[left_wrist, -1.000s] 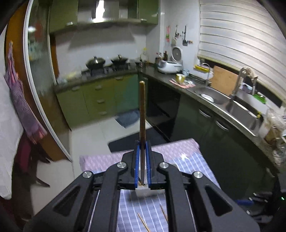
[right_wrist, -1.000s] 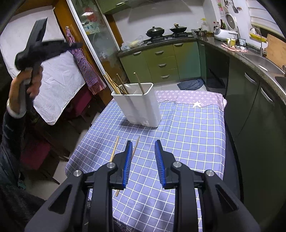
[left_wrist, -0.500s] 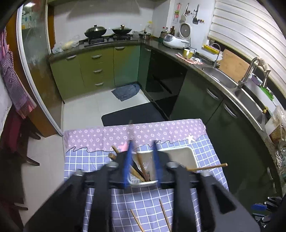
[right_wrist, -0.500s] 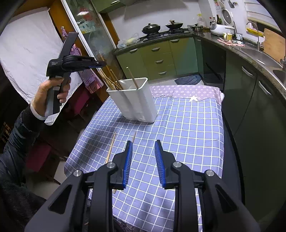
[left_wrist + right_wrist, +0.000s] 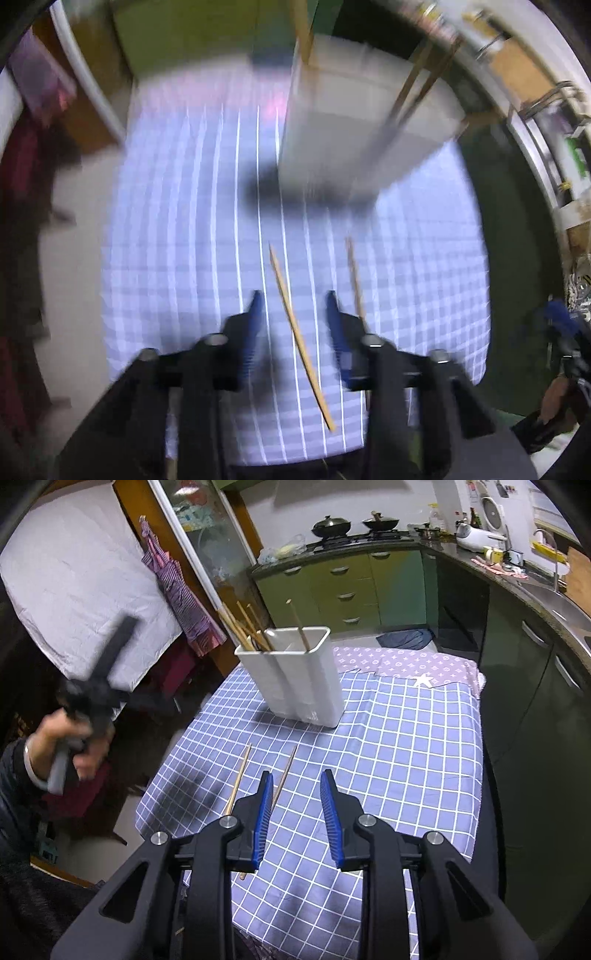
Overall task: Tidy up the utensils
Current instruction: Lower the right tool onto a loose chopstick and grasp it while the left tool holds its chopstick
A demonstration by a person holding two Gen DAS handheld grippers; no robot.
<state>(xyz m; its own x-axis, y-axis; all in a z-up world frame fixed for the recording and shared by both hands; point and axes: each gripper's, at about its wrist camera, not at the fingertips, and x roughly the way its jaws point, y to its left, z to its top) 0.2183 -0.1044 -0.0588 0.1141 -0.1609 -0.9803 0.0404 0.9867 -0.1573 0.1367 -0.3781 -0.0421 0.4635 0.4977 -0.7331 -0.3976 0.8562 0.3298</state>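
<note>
the cloth point(image 5: 406, 746) over the counter is woven fabric, blue with a white grid, matt and creased, with a lilac printed cloth point(image 5: 402, 661) at its far end. the holder point(image 5: 295, 675) is smooth white plastic with a faint sheen. the chopsticks point(image 5: 236, 779) lying on the cloth are pale bare wood, matt; those standing in the holder point(image 5: 251, 627) look the same. the right gripper point(image 5: 295, 797) is matt black plastic with shiny metal screw heads, and its fingers point(image 5: 264, 812) carry ribbed blue pads that look rubbery. the left gripper point(image 5: 293, 325) shows the same black body and blue pads, blurred. the cabinet fronts point(image 5: 340, 583) are glossy green with metal handles.
</note>
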